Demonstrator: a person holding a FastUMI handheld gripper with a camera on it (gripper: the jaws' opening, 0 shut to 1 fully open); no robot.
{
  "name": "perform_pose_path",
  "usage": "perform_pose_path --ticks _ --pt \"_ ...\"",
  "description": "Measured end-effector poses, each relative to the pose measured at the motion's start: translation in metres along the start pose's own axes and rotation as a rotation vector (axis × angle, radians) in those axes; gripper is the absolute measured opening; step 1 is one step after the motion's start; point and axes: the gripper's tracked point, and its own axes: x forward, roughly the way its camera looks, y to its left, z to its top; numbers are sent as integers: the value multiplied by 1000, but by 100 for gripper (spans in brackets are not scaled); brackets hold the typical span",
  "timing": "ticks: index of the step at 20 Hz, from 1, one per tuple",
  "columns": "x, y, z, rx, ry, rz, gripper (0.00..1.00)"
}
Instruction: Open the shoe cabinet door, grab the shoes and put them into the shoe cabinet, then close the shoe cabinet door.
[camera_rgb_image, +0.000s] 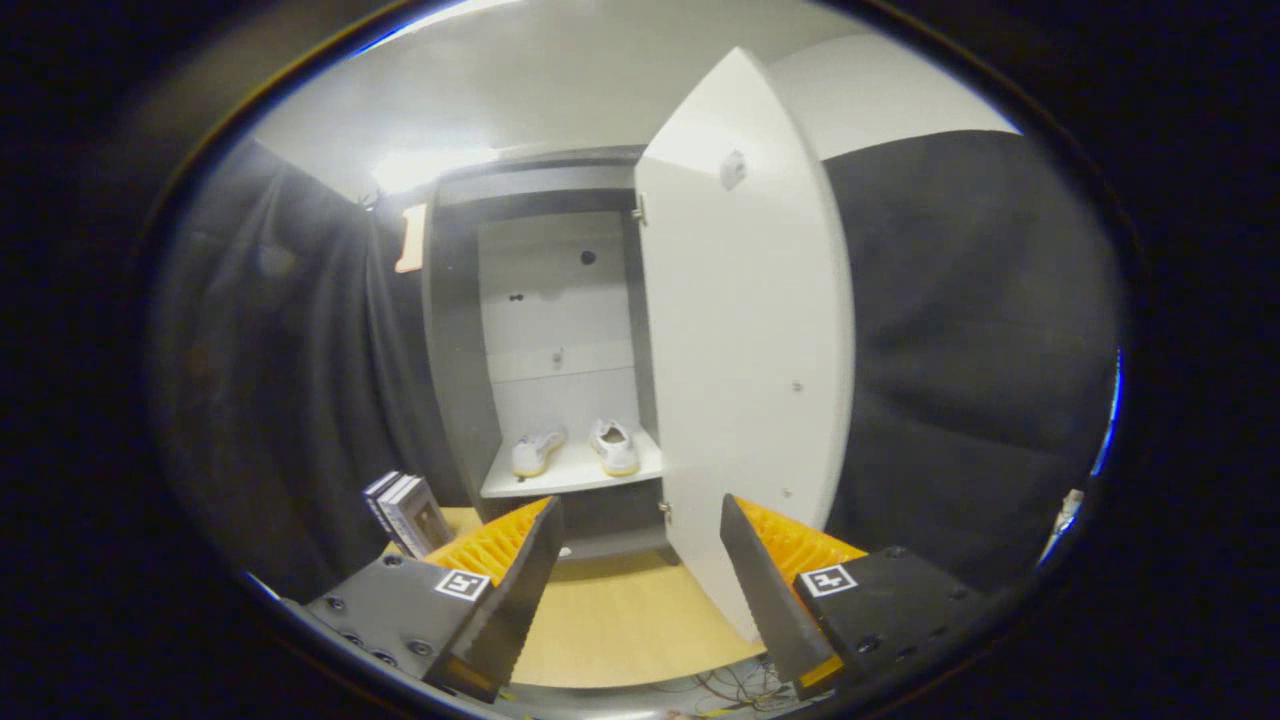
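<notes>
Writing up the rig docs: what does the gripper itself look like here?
The gripper has two wedge-shaped fingers with ribbed, sawtooth inner faces. Each sits on a dark block studded with screws, carrying a square black-and-white tag. No cable on it is visible.

Low gripper view faces open shoe cabinet (560, 330)

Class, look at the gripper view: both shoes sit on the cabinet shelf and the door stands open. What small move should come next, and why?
Probably move the open, empty gripper right, to the door, and start pushing it closed. Both shoes already rest on the shelf, and the door is wide open, so only closing seems left.
</notes>
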Motion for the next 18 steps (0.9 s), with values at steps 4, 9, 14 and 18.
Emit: perform_pose_path --ticks 4,9,14,18 --pt "-1 -80 9 -14 0 -76 96" --pt "34 -166 38 -41 -24 -83 96" --pt "105 -204 57 -66 -35 0 95" --pt "164 -198 64 -68 -44 85 95"
